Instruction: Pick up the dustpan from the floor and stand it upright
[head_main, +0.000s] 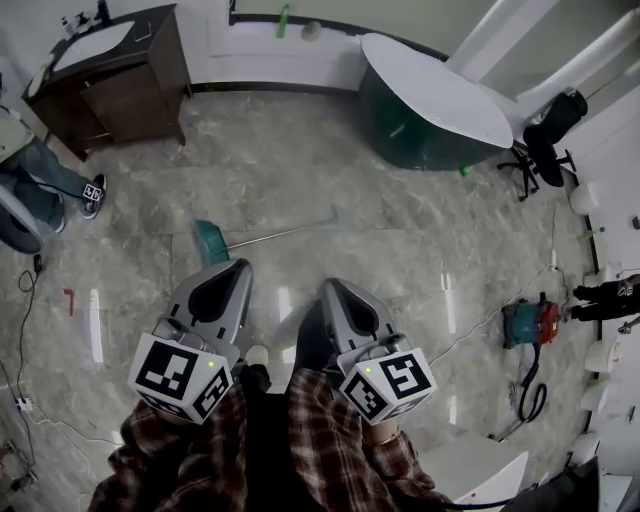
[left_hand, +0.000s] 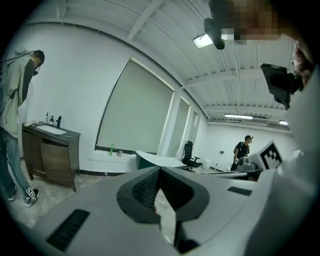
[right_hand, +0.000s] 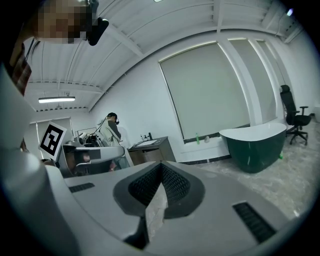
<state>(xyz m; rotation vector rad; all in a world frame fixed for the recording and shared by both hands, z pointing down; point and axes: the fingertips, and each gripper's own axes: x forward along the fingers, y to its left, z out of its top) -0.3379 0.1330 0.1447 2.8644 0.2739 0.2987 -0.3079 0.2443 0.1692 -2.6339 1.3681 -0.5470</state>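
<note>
Dustpan (head_main: 211, 241) flat on floor (head_main: 400, 230), just ahead of left gripper (head_main: 232, 270); thin handle (head_main: 285, 232) runs right. Left gripper and right gripper (head_main: 333, 290) both closed, empty. Approach step, likely: open jaws before reaching down, pinch handle squarely, tip upright slowly
</note>
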